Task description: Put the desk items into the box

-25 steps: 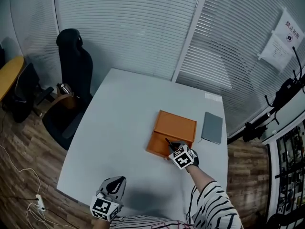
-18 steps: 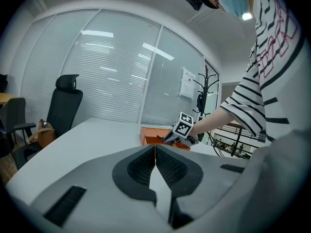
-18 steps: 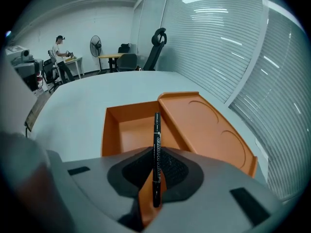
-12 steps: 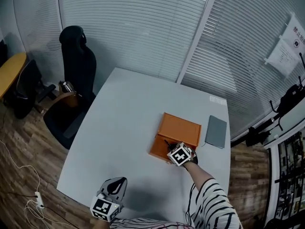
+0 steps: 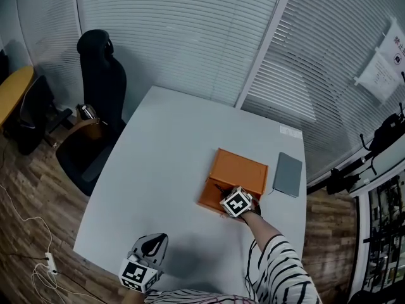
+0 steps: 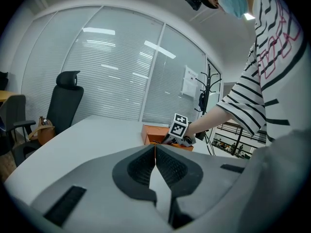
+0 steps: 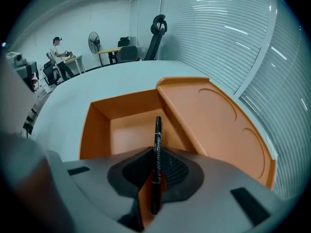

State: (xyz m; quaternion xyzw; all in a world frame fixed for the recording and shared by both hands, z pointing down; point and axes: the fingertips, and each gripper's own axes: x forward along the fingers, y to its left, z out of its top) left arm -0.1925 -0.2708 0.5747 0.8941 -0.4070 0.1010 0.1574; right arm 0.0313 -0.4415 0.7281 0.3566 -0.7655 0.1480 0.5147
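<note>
I am working over the grey table [image 5: 164, 144]. The right gripper [image 5: 225, 194] is tilting into the open orange box [image 7: 124, 130], jaws narrowly pinching a black pen [image 7: 156, 144] above the compartment. Risk I am judging: the long tip catching the lid [image 7: 214, 120] edge and pivoting loose. The left gripper [image 6: 155, 152] is idling closed, empty.

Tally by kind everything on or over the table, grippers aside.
box: 1
notebook: 1
pen: 1
label: 1
Total: 4
</note>
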